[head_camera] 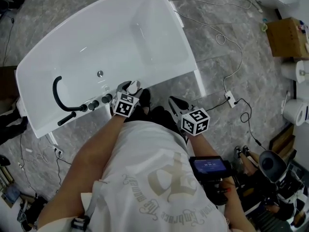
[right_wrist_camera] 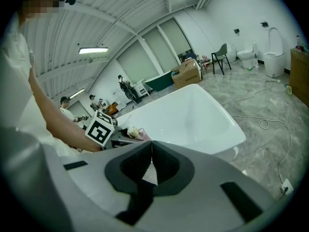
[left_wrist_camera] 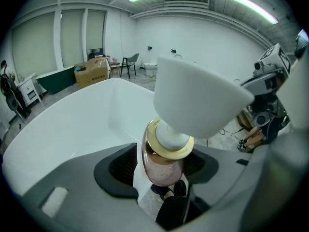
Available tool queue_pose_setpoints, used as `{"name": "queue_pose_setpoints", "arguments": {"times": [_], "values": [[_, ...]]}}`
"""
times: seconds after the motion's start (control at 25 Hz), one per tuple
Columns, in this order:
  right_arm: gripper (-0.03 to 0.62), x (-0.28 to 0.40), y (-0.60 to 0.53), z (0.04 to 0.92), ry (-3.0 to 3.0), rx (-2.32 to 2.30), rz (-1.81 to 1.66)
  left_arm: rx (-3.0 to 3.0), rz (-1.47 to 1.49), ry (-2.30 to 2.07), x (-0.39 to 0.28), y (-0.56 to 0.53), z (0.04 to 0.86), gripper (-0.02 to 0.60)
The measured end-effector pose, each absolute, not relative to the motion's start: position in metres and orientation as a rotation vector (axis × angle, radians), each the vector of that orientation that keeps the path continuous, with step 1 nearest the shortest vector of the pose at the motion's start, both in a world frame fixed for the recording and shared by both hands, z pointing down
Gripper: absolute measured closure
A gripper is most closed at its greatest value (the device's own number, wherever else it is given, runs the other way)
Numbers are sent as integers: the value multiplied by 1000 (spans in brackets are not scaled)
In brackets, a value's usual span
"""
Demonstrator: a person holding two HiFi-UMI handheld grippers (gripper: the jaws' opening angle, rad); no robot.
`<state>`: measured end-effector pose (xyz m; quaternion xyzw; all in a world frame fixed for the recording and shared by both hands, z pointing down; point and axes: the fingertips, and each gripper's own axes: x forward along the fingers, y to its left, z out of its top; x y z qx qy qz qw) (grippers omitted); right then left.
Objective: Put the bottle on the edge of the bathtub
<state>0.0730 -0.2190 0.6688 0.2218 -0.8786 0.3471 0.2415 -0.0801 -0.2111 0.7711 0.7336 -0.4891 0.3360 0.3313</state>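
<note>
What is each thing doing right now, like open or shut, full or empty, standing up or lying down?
left gripper: open, jaws apart on either side of the bottle, not squeezing it.
bottle: standing upright, cap on, at the tub's near edge.
right gripper: shut, nothing in it.
bathtub: empty, no water inside.
black faucet: no water running.
</note>
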Motion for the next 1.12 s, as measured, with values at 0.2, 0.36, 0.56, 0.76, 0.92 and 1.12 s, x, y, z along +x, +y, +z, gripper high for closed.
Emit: {"name": "queue_pose_setpoints", "arguments": {"times": [0.2,0.36,0.56,0.76,0.92,1.12], "values": [[588,69,-223,670,-2410,612,947,1932,865,-1260,-78,-213,767,322],[588,66,-226,668,-2412,622,946,1956,866,-1232,-73,-212,766,319],[588,57,-229,666,-2420,621,937,1990,863,-1213,-72,-214,761,319],[588,51,-231,666,-2434,612,945,2001,909,-1192,-74,-208,758,300],[588,49,-233,670,-2453,573,946,2021,926,-1208,-72,-207,751,293],[588,47,-229,661,-2491,477,934,1983,938,-1267,-68,-199,740,293]]}}
